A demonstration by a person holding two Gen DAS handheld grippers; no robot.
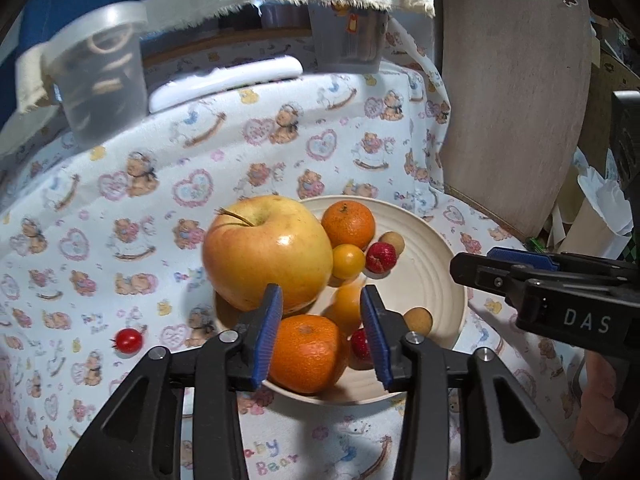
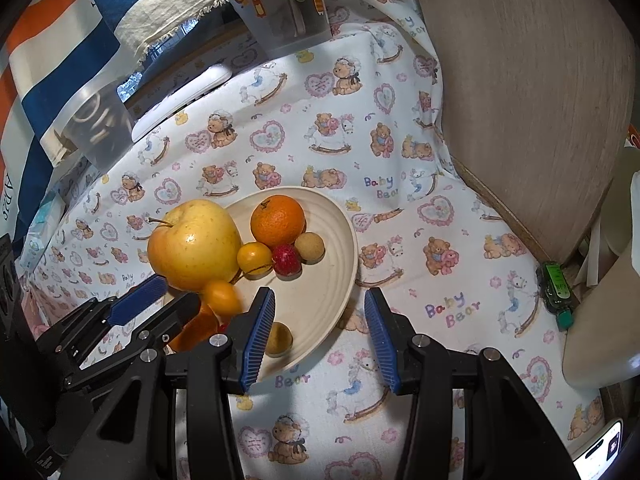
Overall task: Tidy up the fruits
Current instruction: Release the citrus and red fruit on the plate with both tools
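Two mandarins [image 1: 307, 354], one apple [image 1: 267, 252]

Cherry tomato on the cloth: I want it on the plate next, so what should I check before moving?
1. Cherry tomato lies alone on the cloth, nothing on it: ok.
2. Left claw open, gripping nothing: ok.
3. Right claw open, empty: ok.
4. Plate has bare room: ok.
5. Apple steady at the plate's rim: cannot tell.
6. Small orange fruit, blurred, at rest: cannot tell.
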